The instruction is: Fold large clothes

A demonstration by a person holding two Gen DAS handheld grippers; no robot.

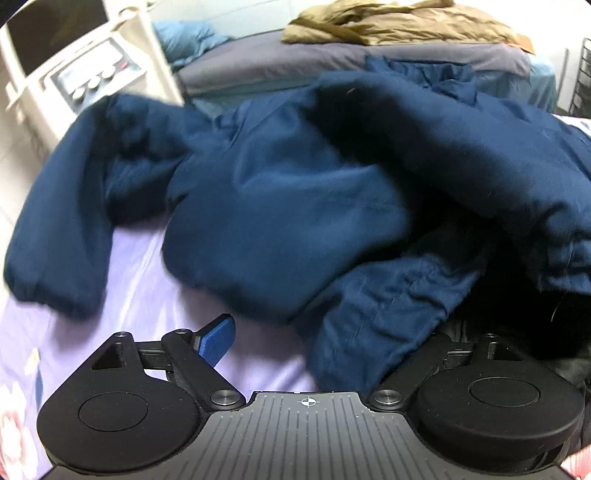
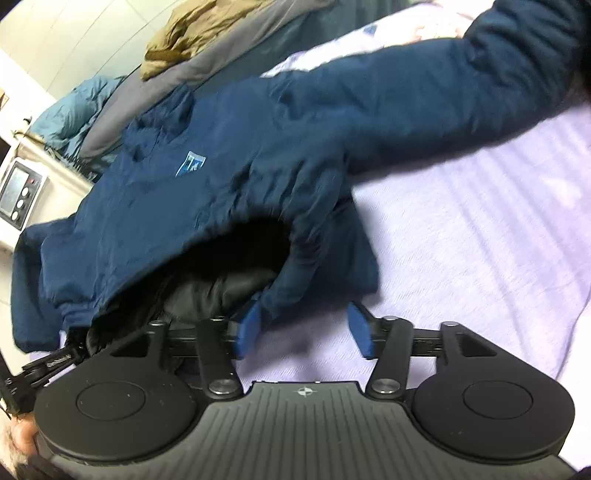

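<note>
A large navy padded jacket [image 1: 288,206] lies crumpled on a lilac bedsheet [image 1: 140,295]. In the right wrist view the jacket [image 2: 229,155] shows a small light-blue chest logo [image 2: 192,164] and a black lining at its open hem, with one sleeve [image 2: 424,92] stretched to the upper right. My left gripper [image 1: 325,339] is open; its left blue pad [image 1: 216,341] shows, the right finger is hidden under a jacket edge. My right gripper [image 2: 304,330] is open, with a hem fold lying by its left pad [image 2: 249,330], not clamped.
A second bed with a grey cover [image 1: 351,62], an olive garment [image 1: 399,22] and a teal quilt [image 1: 188,37] stands behind. A white appliance with buttons [image 1: 88,79] stands at the left. Floral print [image 1: 14,410] marks the sheet's near left corner.
</note>
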